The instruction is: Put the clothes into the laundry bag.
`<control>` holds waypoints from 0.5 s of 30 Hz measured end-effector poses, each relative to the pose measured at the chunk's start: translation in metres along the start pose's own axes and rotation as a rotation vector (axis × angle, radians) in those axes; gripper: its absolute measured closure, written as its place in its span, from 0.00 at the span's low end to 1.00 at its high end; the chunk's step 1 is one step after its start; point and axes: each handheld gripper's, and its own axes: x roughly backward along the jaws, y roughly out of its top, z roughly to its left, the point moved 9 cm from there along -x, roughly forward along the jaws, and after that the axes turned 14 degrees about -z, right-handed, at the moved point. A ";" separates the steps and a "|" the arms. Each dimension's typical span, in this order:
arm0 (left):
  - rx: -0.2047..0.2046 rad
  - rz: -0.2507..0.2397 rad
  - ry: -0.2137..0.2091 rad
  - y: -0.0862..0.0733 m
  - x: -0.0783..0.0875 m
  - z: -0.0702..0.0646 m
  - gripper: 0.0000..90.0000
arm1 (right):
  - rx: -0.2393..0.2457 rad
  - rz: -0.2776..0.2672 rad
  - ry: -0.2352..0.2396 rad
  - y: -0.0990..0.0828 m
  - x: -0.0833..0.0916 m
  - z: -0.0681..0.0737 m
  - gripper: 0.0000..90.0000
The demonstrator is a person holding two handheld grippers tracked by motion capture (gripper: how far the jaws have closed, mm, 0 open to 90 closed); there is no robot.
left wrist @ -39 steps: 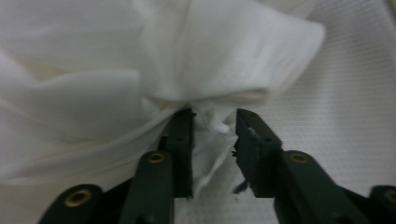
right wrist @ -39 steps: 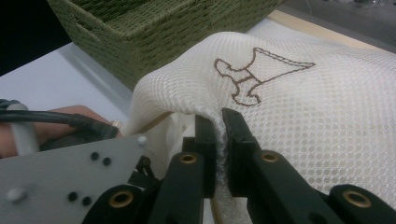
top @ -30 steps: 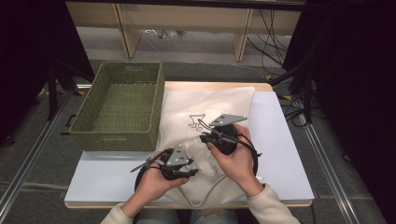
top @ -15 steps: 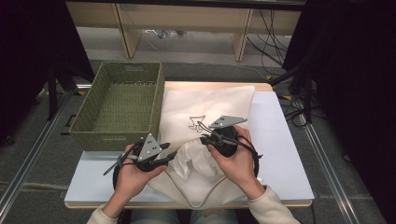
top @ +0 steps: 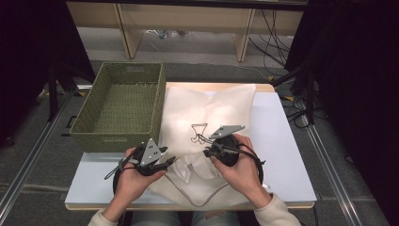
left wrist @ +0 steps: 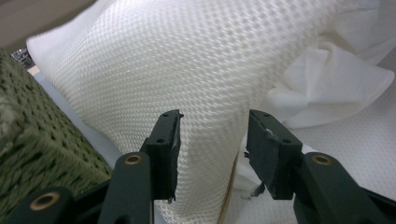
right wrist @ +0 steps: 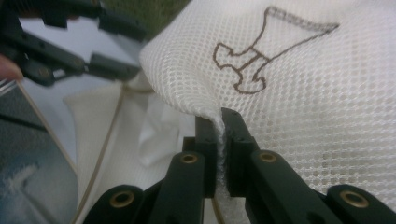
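So here's where we're at: the white mesh laundry bag lies on the table just right of the green woven basket, long axis running 12 to 6 with the open mouth toward us at 6.

Our right gripper is clamped tight on the top mesh layer at the mouth. The right gripper view makes that obvious, with the fabric pinched between the closed jaws just below the little brown printed shirt logo.

Our left gripper sits at the bag's left edge, roughly 9 o'clock from the right one. Its jaws have just been opening and stand about half apart; in the left gripper view the bag's puffed side sits between them, pads not pressing.

The left hand is nearer that edge, so it looks like the one to grab next.

That view also shows white cloth bunched at the mouth, which from above is just a small pale fold.
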 end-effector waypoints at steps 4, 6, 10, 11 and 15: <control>-0.006 0.017 -0.008 -0.007 0.005 0.002 0.60 | -0.009 0.079 0.024 -0.018 -0.001 0.000 0.96; 0.006 0.014 -0.005 -0.008 0.008 0.000 0.60 | -0.017 0.090 0.020 -0.023 -0.001 -0.001 0.96; 0.006 -0.002 -0.038 -0.004 0.015 -0.010 0.61 | 0.000 0.091 0.029 -0.024 -0.002 -0.001 0.96; 0.020 -0.014 -0.052 -0.003 0.015 -0.015 0.61 | -0.009 0.086 0.028 -0.024 -0.002 0.000 0.96; 0.028 -0.010 -0.127 -0.003 0.020 -0.031 0.60 | -0.047 0.015 0.027 -0.014 0.003 0.005 0.97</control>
